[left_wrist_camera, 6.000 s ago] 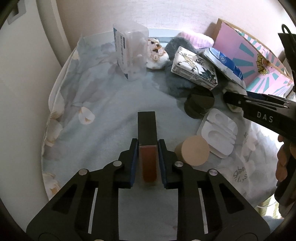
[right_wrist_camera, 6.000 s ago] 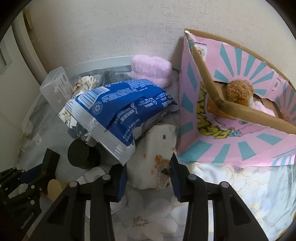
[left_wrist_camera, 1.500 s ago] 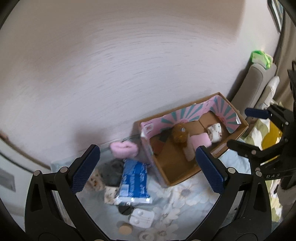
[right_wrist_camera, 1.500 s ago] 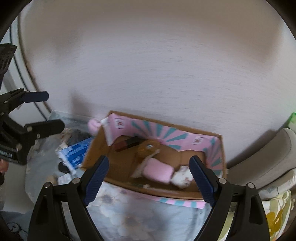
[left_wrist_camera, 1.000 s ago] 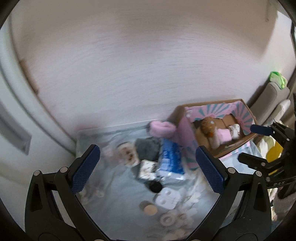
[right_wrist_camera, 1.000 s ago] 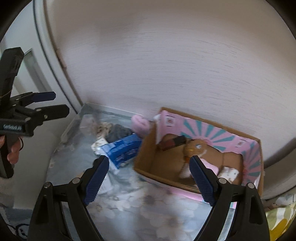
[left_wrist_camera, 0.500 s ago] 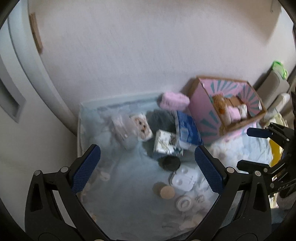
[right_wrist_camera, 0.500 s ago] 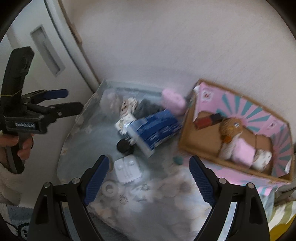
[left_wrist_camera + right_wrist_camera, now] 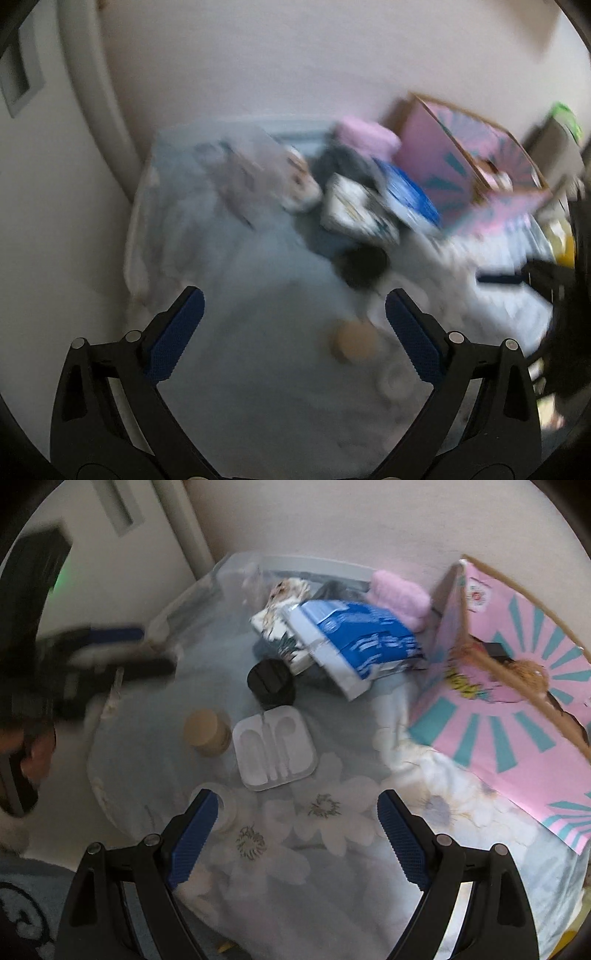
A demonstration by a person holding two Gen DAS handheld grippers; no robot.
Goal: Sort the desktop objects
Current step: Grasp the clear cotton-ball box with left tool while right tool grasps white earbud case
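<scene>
Several items are already seen inside the pink cardboard box point(image 9: 517, 709) at the right of the table: a brown plush toy point(image 9: 530, 670) and a dark block point(image 9: 496, 648) show over its rim, and the rest of its contents is hidden by the wall. Much more is left outside it, so the sorting is judged to be well short of finished. Still lying on the floral tablecloth point(image 9: 332, 849) are a blue packet point(image 9: 354, 638) resting on a patterned box point(image 9: 277, 627), a pink fluffy item point(image 9: 400, 590) against the box's near corner, a grey soft thing behind the packet, a black round lid point(image 9: 269, 681), a tan round jar point(image 9: 207, 731) just beside a white earphone tray point(image 9: 275, 747), and a white ring point(image 9: 221, 808) partly hidden behind the right gripper's left finger. The right gripper point(image 9: 295, 834) is held over the cloth near the tray with its jaws spread wide and nothing between them; the left gripper point(image 9: 293, 328) is likewise spread and empty above the tan jar, though that view is heavily blurred. The small table is pushed against a pale textured wall, with a white door frame at the left, a patterned rug below, and a padded seat glimpsed at the far right.
</scene>
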